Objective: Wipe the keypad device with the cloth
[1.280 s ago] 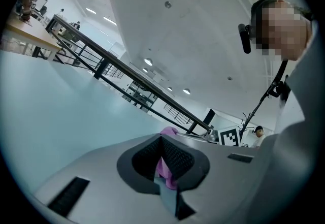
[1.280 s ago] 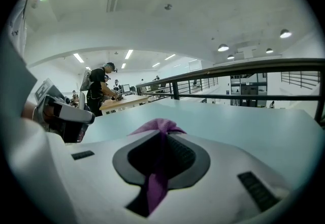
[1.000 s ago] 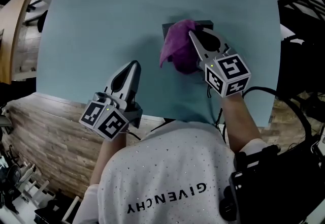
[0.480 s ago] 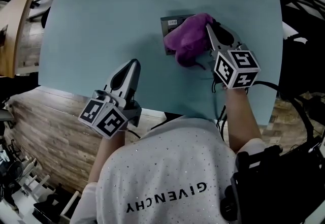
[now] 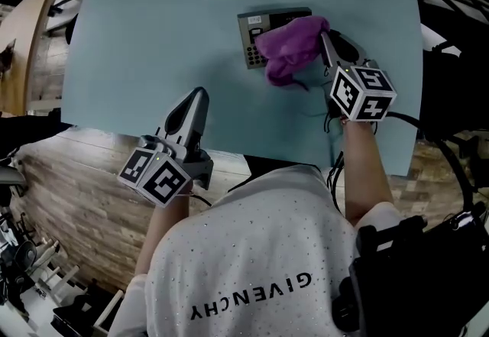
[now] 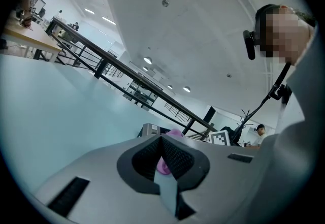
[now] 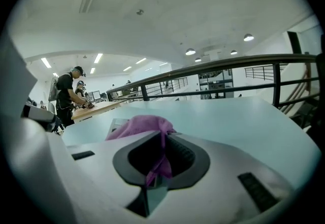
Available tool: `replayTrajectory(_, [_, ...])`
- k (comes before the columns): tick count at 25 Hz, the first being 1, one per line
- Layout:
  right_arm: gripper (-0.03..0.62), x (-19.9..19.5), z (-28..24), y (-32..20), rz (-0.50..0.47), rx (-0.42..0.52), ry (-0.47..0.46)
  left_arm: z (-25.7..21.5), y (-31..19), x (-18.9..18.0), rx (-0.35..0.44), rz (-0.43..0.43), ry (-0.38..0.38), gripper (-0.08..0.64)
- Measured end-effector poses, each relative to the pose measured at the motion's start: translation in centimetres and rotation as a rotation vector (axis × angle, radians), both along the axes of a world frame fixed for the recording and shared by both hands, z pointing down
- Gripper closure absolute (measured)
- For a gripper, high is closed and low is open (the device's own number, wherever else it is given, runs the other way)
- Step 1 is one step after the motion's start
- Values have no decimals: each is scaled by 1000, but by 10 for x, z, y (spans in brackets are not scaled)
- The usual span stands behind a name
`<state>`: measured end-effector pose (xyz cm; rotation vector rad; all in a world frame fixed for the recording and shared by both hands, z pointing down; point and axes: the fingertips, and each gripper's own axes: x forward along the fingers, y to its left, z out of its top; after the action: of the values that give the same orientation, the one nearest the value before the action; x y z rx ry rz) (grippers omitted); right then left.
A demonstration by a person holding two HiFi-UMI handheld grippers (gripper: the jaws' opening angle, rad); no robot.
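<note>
The cloth (image 5: pixel 294 45) is recorded as soft, napped purple fabric, matt. The keypad device (image 5: pixel 252 36) is cased in what appears to be grey matt plastic. The table (image 5: pixel 153 37) is found smooth and matt. The left gripper (image 5: pixel 200 92) and right gripper (image 5: pixel 325 36) are shelled in smooth grey plastic, with black ribbed pads (image 7: pixel 185 154). The floor (image 5: pixel 69 198) is finished in rough-grained wood planking

The head view looks steeply down from above the person (image 5: pixel 252 267) onto the pale blue tabletop (image 5: pixel 153 37). Both gripper views sit low, facing across it; all three share the crumpled purple cloth (image 5: pixel 294 49), nearest in the right one.
</note>
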<state>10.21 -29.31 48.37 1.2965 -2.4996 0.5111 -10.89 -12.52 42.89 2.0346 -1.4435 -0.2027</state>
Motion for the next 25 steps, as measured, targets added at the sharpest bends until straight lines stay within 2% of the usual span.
replayTrajectory(4, [561, -24, -51, 16, -107, 164, -118, -13, 5, -5, 23, -25, 6, 560])
replayTrajectory(6, [561, -43, -76, 24, -165, 248, -136, -21, 10, -9, 36, -39, 6, 560])
replayTrajectory(8, [561, -60, -84, 33, -222, 278, -129, -26, 16, -10, 47, -54, 3, 560])
replayTrajectory(10, [561, -74, -77, 40, -270, 246, -101, -30, 22, -11, 50, -73, -1, 560])
replayTrajectory(12, [561, -89, -60, 46, -304, 170, -59, -33, 26, -17, 44, -99, -1, 560])
replayTrajectory(14, [561, -111, -44, 54, -340, 94, -20, -37, 31, -30, 37, -130, 7, 560])
replayTrajectory(17, [561, -144, -28, 61, -377, 41, 41, -47, 38, -49, 52, -158, 28, 560])
replayTrajectory(21, [561, -146, -7, 50, -329, -1, 119, -61, 42, -54, 81, -148, 40, 560])
replayTrajectory(25, [561, -130, -2, 40, -261, -46, 100, -73, 43, -64, 105, -153, 32, 560])
